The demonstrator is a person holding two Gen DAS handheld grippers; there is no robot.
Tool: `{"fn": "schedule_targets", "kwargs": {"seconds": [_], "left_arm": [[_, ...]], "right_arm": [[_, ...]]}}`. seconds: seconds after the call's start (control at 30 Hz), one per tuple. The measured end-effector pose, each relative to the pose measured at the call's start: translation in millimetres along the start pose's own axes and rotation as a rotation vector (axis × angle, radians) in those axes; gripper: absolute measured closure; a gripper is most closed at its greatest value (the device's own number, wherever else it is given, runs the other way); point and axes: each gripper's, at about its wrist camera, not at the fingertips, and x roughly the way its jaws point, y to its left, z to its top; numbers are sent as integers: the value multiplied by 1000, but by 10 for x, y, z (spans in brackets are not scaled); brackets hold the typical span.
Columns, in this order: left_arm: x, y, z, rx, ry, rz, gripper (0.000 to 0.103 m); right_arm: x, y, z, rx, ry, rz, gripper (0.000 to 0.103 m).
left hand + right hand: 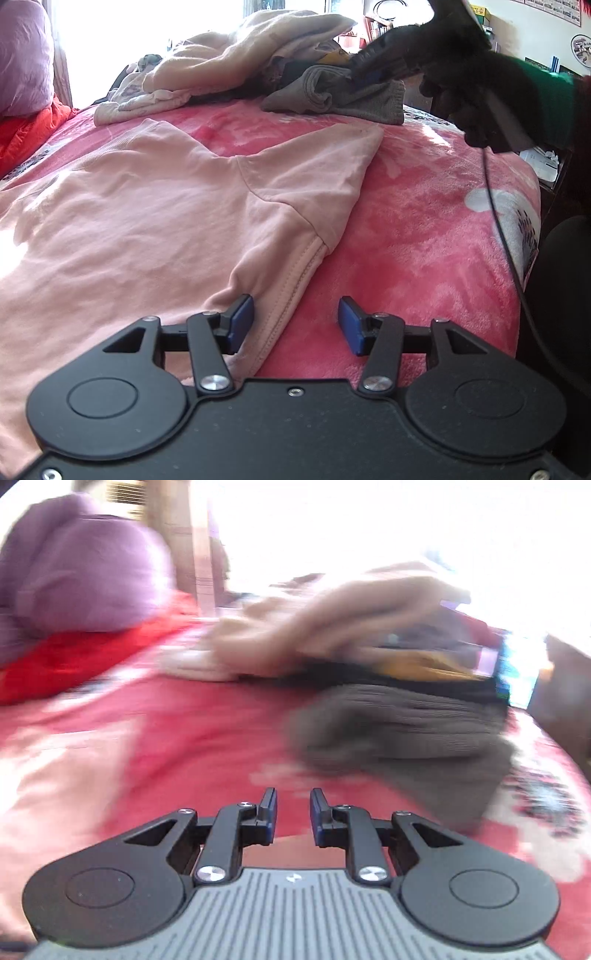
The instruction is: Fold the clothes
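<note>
Nearest the left wrist camera: left gripper (295,325), blue pads (242,321) apart, nothing clamped, hovering over the hemmed corner of a pale pink shirt (155,206). Whether the left pad touches the cloth: cannot tell. Spread flat over a pink fleece blanket (424,240), that shirt, one sleeve (332,158) reaching up and right toward a folded grey knit garment (343,98). Farther back, a heap of cream and dark clothes (236,59), against a bright window. At far left, a purple pillow (22,55) above orange bedding (26,129). At upper right, right gripper (364,68), dark against the light, tips over the grey knit, held by a gloved hand (476,92) with a green sleeve behind.

From the right wrist camera, heavily blurred: right gripper (293,812), jaws narrowly parted, nothing between them, above the blanket (207,746); grey knit (406,738) just beyond, pile (332,627) behind it.
</note>
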Motion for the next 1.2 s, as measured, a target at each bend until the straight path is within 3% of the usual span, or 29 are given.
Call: {"fn": "schedule_targets", "kwargs": {"seconds": [0.13, 0.33, 0.4, 0.43, 0.5, 0.6, 0.67, 0.7, 0.8, 0.87, 0.93, 1.07, 1.2], "left_arm": [[4, -3, 3, 1, 0, 2, 53], [4, -3, -1, 3, 1, -1, 53], [11, 2, 3, 4, 4, -3, 53], [12, 7, 4, 3, 5, -5, 53], [5, 14, 5, 3, 7, -9, 53], [-10, 23, 8, 7, 10, -16, 52], [-43, 33, 31, 11, 17, -24, 52], [-76, 41, 47, 11, 18, -31, 52], [-263, 145, 134, -17, 8, -62, 52], [-434, 295, 205, -49, -32, -43, 52], [-549, 513, 252, -114, -64, -3, 52], [-569, 928, 452, -201, -86, 86, 55], [-280, 1188, 931, -167, -98, 128, 66]], "right_arm": [[-22, 542, -148, -70, 49, 279, 82], [228, 946, -206, -83, 118, 459, 85], [471, 929, -270, -105, 194, 339, 91], [591, 857, -311, -71, 226, 307, 103], [602, 641, -334, 96, 211, 355, 103], [446, 656, -332, 118, 158, 337, 103], [313, 696, -322, 133, 109, 355, 93], [265, 713, -298, 133, 87, 359, 93], [246, 816, -204, 69, 63, 368, 93], [402, 863, -262, 21, 137, 340, 90], [472, 868, -404, -16, 176, 308, 93], [224, 901, -396, -60, 75, 333, 91], [86, 1046, -433, -132, 84, 380, 88]]}}
